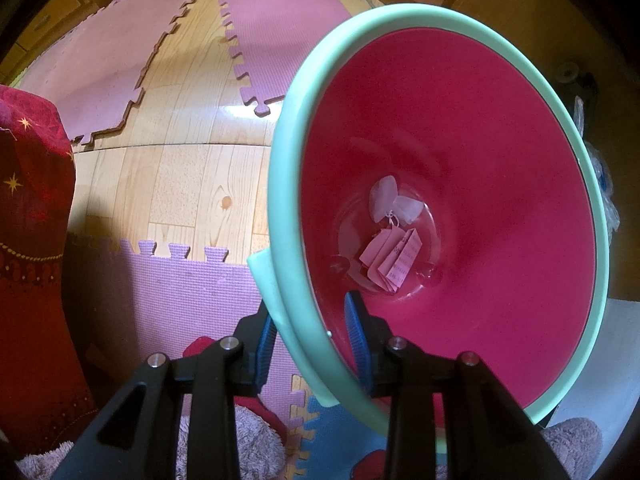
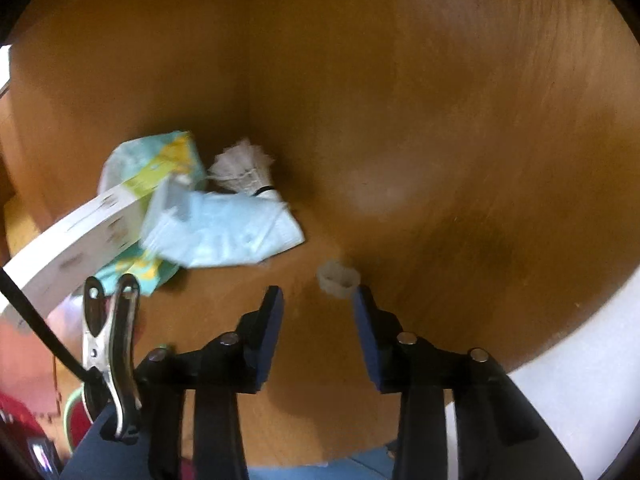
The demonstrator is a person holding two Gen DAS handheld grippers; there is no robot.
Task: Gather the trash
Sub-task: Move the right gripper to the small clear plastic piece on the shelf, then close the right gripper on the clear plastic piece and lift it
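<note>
The left gripper held the bin by its green rim, fingers clamped either side, paper scraps already at the bottom. The right gripper hovered with fingers parted and empty over the wooden surface, just short of a small white cap. A face mask and shuttlecock lay beyond. Straddling the cap squarely before closing seemed wisest.
</note>
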